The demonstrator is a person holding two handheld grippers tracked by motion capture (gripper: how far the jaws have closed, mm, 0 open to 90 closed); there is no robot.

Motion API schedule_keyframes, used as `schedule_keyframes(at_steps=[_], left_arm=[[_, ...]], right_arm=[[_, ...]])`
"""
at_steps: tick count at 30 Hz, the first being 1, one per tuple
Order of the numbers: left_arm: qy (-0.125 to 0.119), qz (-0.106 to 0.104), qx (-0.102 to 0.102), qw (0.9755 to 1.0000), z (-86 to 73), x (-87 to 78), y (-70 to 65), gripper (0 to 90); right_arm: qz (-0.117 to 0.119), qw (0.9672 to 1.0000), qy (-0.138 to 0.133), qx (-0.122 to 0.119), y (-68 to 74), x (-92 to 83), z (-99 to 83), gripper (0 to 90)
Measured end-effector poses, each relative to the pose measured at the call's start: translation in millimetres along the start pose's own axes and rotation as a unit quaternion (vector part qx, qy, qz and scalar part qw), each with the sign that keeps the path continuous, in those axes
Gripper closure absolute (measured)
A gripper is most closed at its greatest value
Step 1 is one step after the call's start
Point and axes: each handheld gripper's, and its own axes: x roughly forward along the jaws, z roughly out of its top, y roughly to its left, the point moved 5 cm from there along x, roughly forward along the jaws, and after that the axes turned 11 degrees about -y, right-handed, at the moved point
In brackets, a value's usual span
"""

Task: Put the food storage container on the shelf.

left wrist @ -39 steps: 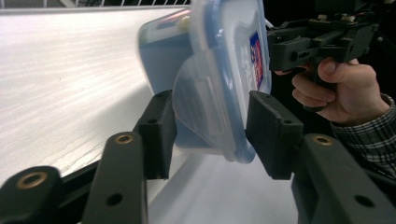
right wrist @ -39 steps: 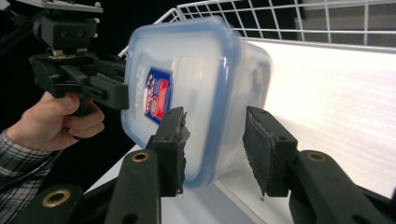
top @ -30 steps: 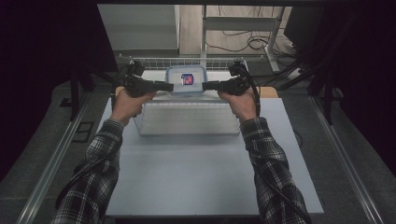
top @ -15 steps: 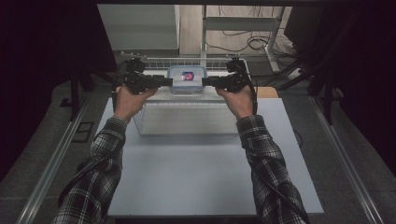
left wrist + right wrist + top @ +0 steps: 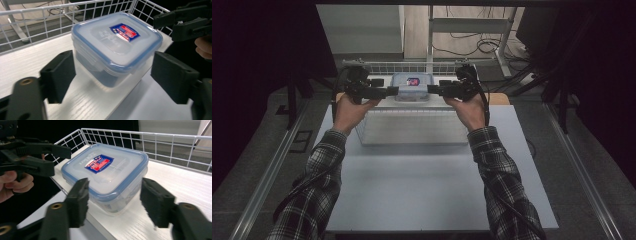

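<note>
Item: lidded food box, blue-rimmed, resting on the white shelf inside the wire rail. Left gripper: jaws just opened, spread either side of the box, pads clear. Right gripper: likewise just opened, box between, untouched. Handling note: we judge it best to draw both straight back, level, without nudging the box
</note>
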Motion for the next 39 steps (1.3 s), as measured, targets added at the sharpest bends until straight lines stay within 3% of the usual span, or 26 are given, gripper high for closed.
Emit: schedule_keyframes(at_steps=[2,6,12,18,23,31,39], left_arm=[[0.002,-0.001,0.016,0.9999,-2.5,-0.9,-4.6,15.0],[0.006,-0.004,0.029,0.9995,-6.7,-1.3,-8.6,9.6],[-0.001,-0.015,0.030,0.9994,-16.4,-6.3,-14.6,3.7],[-0.007,-0.016,0.040,0.9990,-24.9,-15.7,-20.4,1.8],[-0.006,-0.009,0.070,0.9975,-33.8,-24.2,-30.6,1.1],[-0.004,-0.009,0.083,0.9965,-45.0,-30.9,-41.0,0.6],[0.000,-0.015,0.100,0.9948,-58.9,-35.9,-53.9,0.2]], right_arm=[[0.001,1.0000,0.003,-0.008,1.6,0.1,-2.7,28.6],[0.000,0.9997,0.004,-0.024,5.1,-0.8,-8.7,20.7],[-0.003,0.9984,0.003,-0.057,11.5,-6.4,-19.7,9.6],[-0.007,0.9975,-0.002,-0.070,13.7,-11.8,-23.8,6.7],[-0.004,0.9964,-0.006,-0.085,20.0,-18.6,-29.8,4.3],[-0.009,0.9933,-0.004,-0.115,32.7,-24.5,-40.1,1.4],[-0.003,0.9920,-0.001,-0.126,43.8,-29.5,-48.3,1.0]])
